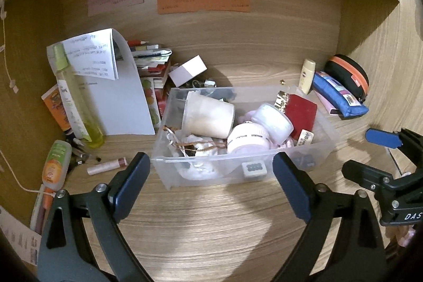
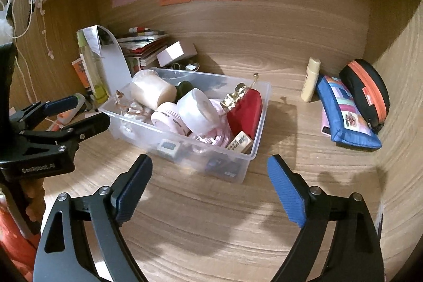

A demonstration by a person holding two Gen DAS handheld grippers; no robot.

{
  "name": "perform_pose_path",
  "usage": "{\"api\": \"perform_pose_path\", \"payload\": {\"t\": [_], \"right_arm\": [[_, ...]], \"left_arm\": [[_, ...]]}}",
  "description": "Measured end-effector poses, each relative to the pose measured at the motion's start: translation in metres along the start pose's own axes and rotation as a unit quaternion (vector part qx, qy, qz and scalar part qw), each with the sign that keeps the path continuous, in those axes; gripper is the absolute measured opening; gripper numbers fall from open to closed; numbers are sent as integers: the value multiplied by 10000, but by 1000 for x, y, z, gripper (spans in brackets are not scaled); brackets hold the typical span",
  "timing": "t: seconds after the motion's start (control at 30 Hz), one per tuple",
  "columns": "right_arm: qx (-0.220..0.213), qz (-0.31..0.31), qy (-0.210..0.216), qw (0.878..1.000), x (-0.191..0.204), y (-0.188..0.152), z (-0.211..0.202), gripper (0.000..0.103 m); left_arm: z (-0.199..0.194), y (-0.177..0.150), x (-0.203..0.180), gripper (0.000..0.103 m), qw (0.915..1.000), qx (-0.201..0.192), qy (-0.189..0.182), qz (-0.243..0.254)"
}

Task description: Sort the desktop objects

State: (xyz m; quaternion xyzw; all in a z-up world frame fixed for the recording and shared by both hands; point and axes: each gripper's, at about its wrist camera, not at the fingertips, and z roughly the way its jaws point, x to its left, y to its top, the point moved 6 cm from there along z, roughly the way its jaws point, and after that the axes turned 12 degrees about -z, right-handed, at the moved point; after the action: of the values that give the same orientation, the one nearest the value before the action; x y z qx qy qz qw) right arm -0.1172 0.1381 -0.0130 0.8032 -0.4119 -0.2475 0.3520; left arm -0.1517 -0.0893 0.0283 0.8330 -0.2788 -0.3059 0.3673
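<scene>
A clear plastic bin (image 1: 190,160) (image 2: 261,118) stands on the wooden desk. It holds a white jar (image 1: 208,115) on its side, a pink round device (image 1: 248,139), a white tub (image 1: 272,118) and a red pouch (image 1: 302,110). My left gripper (image 1: 210,160) hangs open just in front of the bin's near wall, with nothing between its pads. My right gripper (image 2: 210,161) is open too, in front of the bin's near corner, and holds nothing. Each gripper also shows in the other's view, the right gripper (image 1: 362,152) at the right and the left gripper (image 2: 84,111) at the left.
Left of the bin lie a yellow-green spray bottle (image 1: 76,97), folded papers (image 1: 119,97), a small orange-label bottle (image 1: 56,165), a lip balm tube (image 1: 108,165) and a white box (image 1: 187,70). On the right are a cream bottle (image 2: 312,78), a blue pencil case (image 2: 346,112) and a black-orange case (image 2: 367,86). Wooden walls enclose the desk.
</scene>
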Motion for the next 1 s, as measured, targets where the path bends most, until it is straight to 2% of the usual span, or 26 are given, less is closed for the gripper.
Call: {"api": "perform_pose_path", "payload": {"t": [1.0], "right_arm": [[33,-71,137,9999,2,1,1,89]], "left_arm": [[2,1,2,95,9996,100,-87,-237]]}}
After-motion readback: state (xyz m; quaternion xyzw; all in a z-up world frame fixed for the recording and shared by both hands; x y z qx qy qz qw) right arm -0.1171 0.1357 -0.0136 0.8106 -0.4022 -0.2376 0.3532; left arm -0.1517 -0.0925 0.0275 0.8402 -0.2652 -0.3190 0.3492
